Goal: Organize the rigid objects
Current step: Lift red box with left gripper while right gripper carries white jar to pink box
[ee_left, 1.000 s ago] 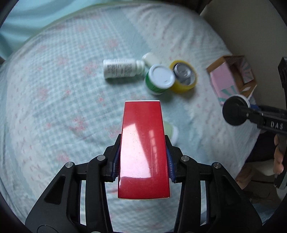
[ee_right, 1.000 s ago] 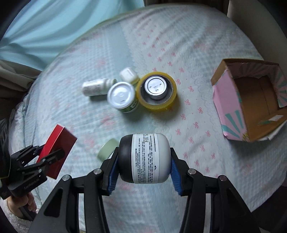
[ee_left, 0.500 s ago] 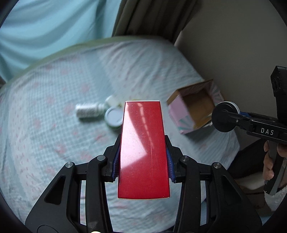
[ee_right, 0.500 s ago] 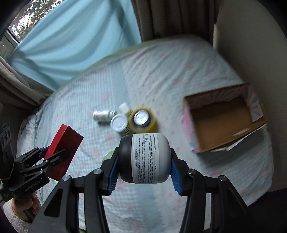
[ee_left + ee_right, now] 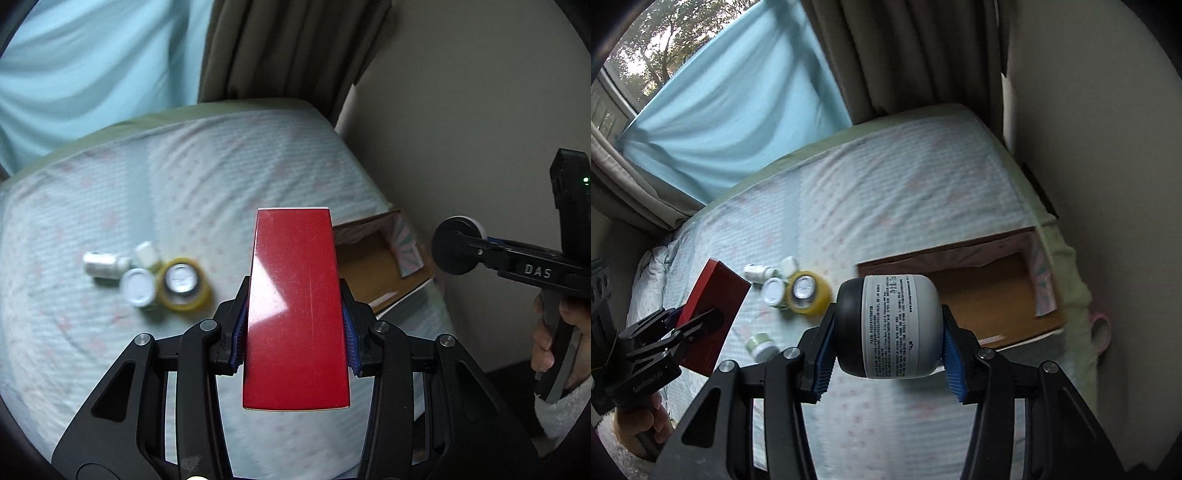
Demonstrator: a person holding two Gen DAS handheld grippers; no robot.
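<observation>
Legible text. The letters "DAS" stand in pale capitals on the black body of the right gripper (image 5: 458, 251), seen from the left wrist view. The white label of the black-and-white bottle (image 5: 888, 326) held in that gripper carries several lines of small black print (too fine to read, running sideways across the label). A short pale word on the left gripper (image 5: 696, 321) body cannot be made out in the right wrist view.

Red box (image 5: 295, 306); black-and-white printed bottle (image 5: 888, 326); yellow tape roll (image 5: 809, 293); bedsheet (image 5: 886, 192) pale blue, pink motifs.
</observation>
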